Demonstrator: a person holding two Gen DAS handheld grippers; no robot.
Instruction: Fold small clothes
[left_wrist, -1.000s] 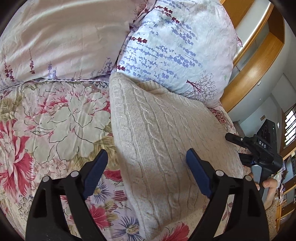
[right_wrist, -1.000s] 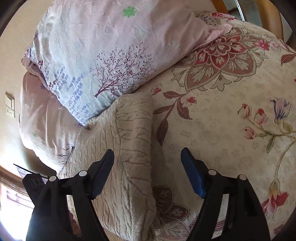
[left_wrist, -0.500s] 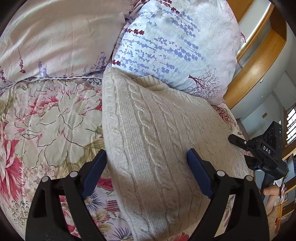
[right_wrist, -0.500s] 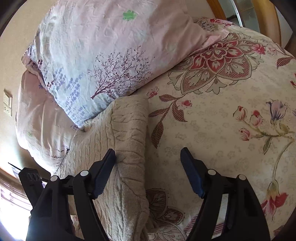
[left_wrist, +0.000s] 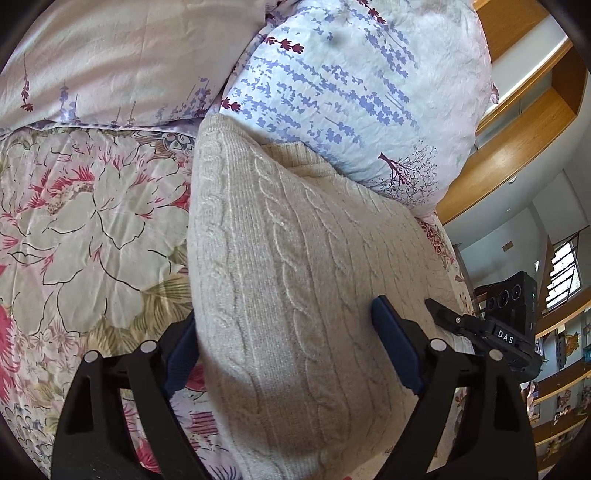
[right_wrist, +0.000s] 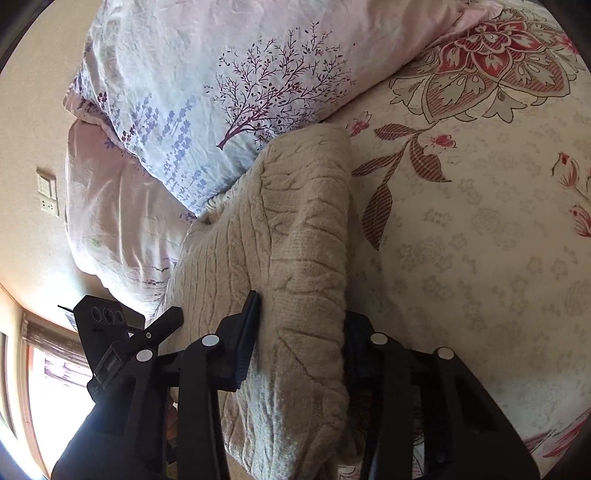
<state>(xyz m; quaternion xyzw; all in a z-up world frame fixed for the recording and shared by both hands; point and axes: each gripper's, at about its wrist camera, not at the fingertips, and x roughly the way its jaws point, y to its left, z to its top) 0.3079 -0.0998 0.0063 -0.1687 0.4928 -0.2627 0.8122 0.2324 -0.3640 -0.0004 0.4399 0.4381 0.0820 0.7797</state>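
Note:
A cream cable-knit sweater (left_wrist: 295, 266) lies folded on the floral bed cover, its far end against a pillow. My left gripper (left_wrist: 284, 354) is open, its fingers straddling the sweater's left edge near the front. In the right wrist view my right gripper (right_wrist: 299, 347) has closed partway on the sweater's raised right fold (right_wrist: 306, 258), one finger on each side of it and touching the knit. The right gripper also shows in the left wrist view (left_wrist: 491, 332), at the sweater's right edge.
Two pillows (left_wrist: 351, 85) (left_wrist: 110, 59) lie at the head of the bed behind the sweater. The floral quilt (left_wrist: 85, 206) spreads to the left and, in the right wrist view, to the right (right_wrist: 480, 240). A wooden headboard (left_wrist: 517, 147) stands beyond.
Both grippers moved forward onto the sweater. My right gripper's fingers narrowed from wide open onto the right fold. The left stayed open.

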